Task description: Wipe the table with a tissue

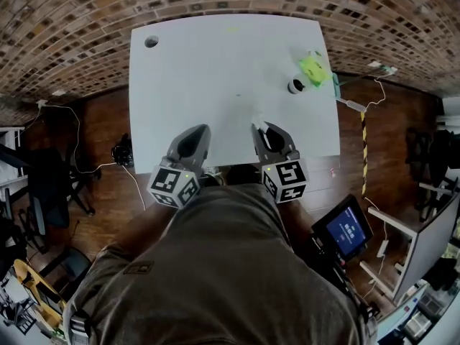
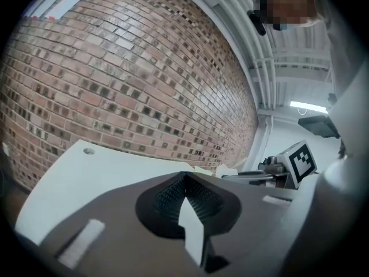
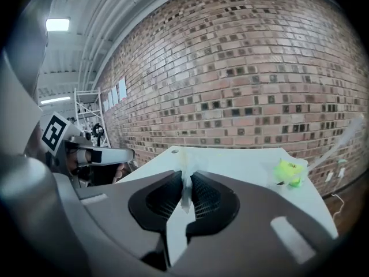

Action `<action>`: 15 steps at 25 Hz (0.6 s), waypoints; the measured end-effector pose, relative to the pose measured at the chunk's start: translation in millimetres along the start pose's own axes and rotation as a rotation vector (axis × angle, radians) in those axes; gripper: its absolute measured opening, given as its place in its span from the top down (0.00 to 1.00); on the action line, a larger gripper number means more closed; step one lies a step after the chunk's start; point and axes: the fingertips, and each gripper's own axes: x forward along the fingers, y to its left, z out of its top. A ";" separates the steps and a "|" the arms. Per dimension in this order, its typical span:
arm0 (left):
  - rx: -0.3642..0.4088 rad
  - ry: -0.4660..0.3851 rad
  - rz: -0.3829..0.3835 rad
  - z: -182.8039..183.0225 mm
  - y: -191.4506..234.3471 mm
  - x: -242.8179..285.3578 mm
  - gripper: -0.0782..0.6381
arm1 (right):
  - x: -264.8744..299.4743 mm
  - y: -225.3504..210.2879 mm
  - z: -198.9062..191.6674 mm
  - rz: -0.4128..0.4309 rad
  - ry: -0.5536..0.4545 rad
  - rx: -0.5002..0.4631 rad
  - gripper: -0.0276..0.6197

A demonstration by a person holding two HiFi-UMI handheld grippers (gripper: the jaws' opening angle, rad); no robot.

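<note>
Head view: left gripper point(image 1: 195, 131) and right gripper point(image 1: 261, 128) hover side by side over the near edge of the white table point(image 1: 194, 70); a tissue point(image 1: 256, 115) protrudes just ahead of the right fingertips.

Left gripper view: jaws pressed together, nothing between them — this tool looks idle.

Right gripper view: jaws clamped on the tissue, which stands between the pads — probably pinched tight to drag without slipping. A green packet point(image 3: 286, 172) lies well beyond, rightward.

— What did the person wear?
— An olive-brown shirt point(image 1: 215, 279) with a small dark patch point(image 1: 136, 268).
— And the tools in the hands?
— The left claw point(image 1: 201, 130) and the right claw point(image 1: 260, 129) were grey, with black ribbed pads point(image 2: 167, 198); each carried a cube point(image 1: 174, 185) with black-and-white square markers.
</note>
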 end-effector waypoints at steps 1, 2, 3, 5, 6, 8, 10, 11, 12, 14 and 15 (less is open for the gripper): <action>0.002 0.005 0.004 0.0 1.8 0.7 0.89 | 4.1 -1.4 -1.5 0.002 0.010 -0.003 0.89; 0.004 0.011 0.011 -0.4 3.9 1.7 0.89 | 9.0 -3.3 -3.0 0.005 0.021 -0.005 0.89; 0.005 0.019 0.019 -1.3 6.6 3.9 0.89 | 14.7 -6.3 -4.7 0.010 0.034 -0.005 0.89; 0.005 0.038 0.040 -3.8 12.1 12.7 0.89 | 27.8 -15.8 -8.5 0.024 0.062 -0.006 0.89; 0.004 0.048 0.051 -4.9 14.6 18.3 0.89 | 34.7 -21.2 -10.4 0.034 0.076 -0.008 0.89; 0.003 0.067 0.075 -8.6 20.4 28.7 0.89 | 47.5 -31.3 -17.1 0.052 0.109 -0.010 0.89; -0.004 0.091 0.097 -15.6 26.9 37.4 0.89 | 58.9 -39.8 -28.0 0.067 0.150 -0.013 0.89; -0.009 0.105 0.106 -20.2 30.3 41.2 0.89 | 64.4 -43.0 -33.2 0.074 0.168 -0.014 0.89; -0.014 0.120 0.113 -25.4 33.6 44.4 0.89 | 69.7 -45.2 -37.9 0.080 0.183 -0.013 0.89; -0.022 0.154 0.124 -36.7 39.5 49.2 0.89 | 79.8 -47.8 -47.7 0.093 0.215 -0.008 0.89; -0.028 0.172 0.130 -42.1 42.1 51.8 0.89 | 84.7 -49.2 -53.5 0.099 0.234 -0.004 0.89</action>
